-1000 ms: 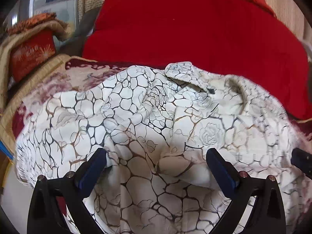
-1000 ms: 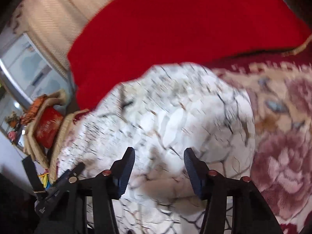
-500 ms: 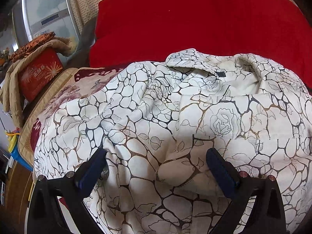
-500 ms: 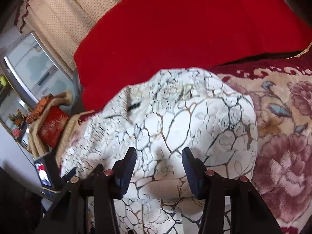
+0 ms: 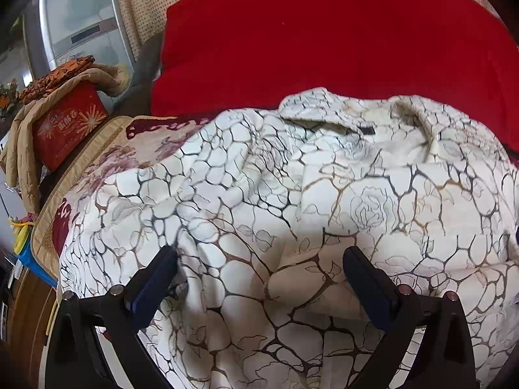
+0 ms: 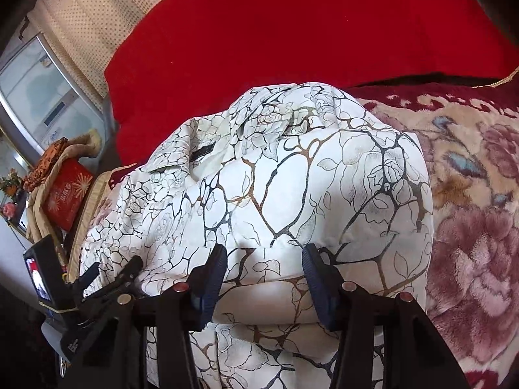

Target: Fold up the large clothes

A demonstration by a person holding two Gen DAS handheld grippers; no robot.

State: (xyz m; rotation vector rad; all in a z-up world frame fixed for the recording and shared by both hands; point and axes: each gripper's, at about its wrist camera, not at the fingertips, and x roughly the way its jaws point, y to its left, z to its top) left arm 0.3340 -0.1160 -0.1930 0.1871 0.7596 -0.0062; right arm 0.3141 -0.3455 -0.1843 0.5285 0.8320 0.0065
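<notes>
A white padded jacket (image 5: 292, 201) with a black and brown crackle-and-rose print lies bunched on a floral blanket, collar toward the red cushion. My left gripper (image 5: 259, 269) stands wide open low over the jacket's near part, and cloth bulges up between its jaws without being pinched. In the right wrist view the jacket (image 6: 292, 178) rises as a rounded mound. The right gripper (image 6: 264, 269) is half closed, its blue pads pressing either side of a thick fold at the near edge. The left gripper (image 6: 113, 269) shows at the lower left, at the jacket's edge.
A big red cushion (image 5: 324, 39) backs the jacket. The floral blanket (image 6: 470, 210) spreads to the right. At the left stand a red box (image 5: 68, 129) draped with a beige quilt, a silver appliance (image 5: 78, 22) and a blue item (image 5: 29, 259) below the blanket's edge.
The left wrist view has rolled and swung, bringing more of the box and appliance into sight. The right view has sharpened after a blur. Jacket and jaw widths look the same.
</notes>
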